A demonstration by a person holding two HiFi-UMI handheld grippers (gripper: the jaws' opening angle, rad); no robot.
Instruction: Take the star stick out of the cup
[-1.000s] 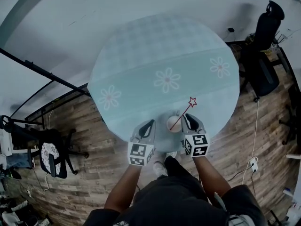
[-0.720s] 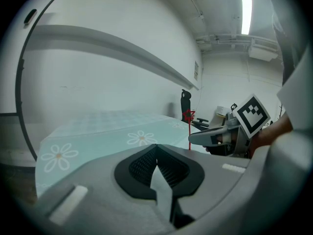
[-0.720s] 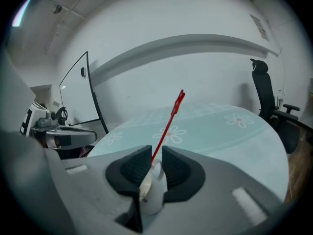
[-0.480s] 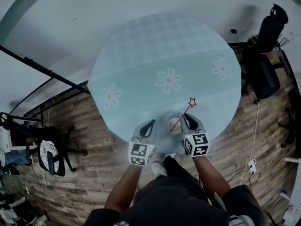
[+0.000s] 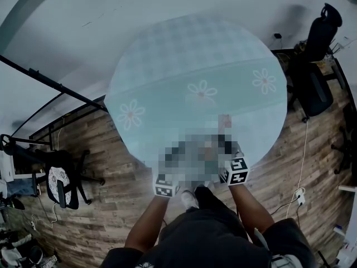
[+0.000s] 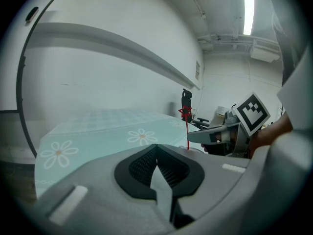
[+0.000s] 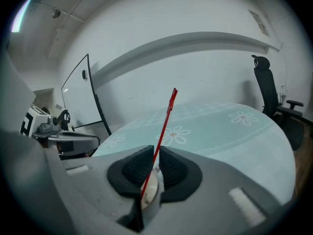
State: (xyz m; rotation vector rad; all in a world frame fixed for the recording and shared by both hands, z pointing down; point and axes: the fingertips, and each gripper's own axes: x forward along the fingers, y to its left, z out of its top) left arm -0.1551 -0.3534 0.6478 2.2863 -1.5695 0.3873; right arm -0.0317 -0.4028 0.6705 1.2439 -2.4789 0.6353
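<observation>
Little has moved since half a second ago: the left marker cube (image 5: 163, 187) and the right marker cube (image 5: 236, 171) sit where they were, at the 6 o'clock edge of the round table (image 5: 195, 54).

My right gripper (image 7: 153, 148) has its jaws closed down to a thin slit, and the star stick (image 7: 166, 114) passes through this slit, leaning to 1 o'clock. I judge it pinched, but not yet firmly. The foot of the stick is in the cup (image 7: 149, 192), which shows pale just under the jaws at 6 o'clock. So the grasp is nearly made, and the lifting out is all left to do.

My left gripper (image 6: 156, 146) is fully closed on nothing and waits beside.

The head view is blurred around the jaws, so it gives neither cup nor stick. Only the right gripper view shows the cup. Only the left gripper view shows the red star face-on, at 1 o'clock from its jaws.
</observation>
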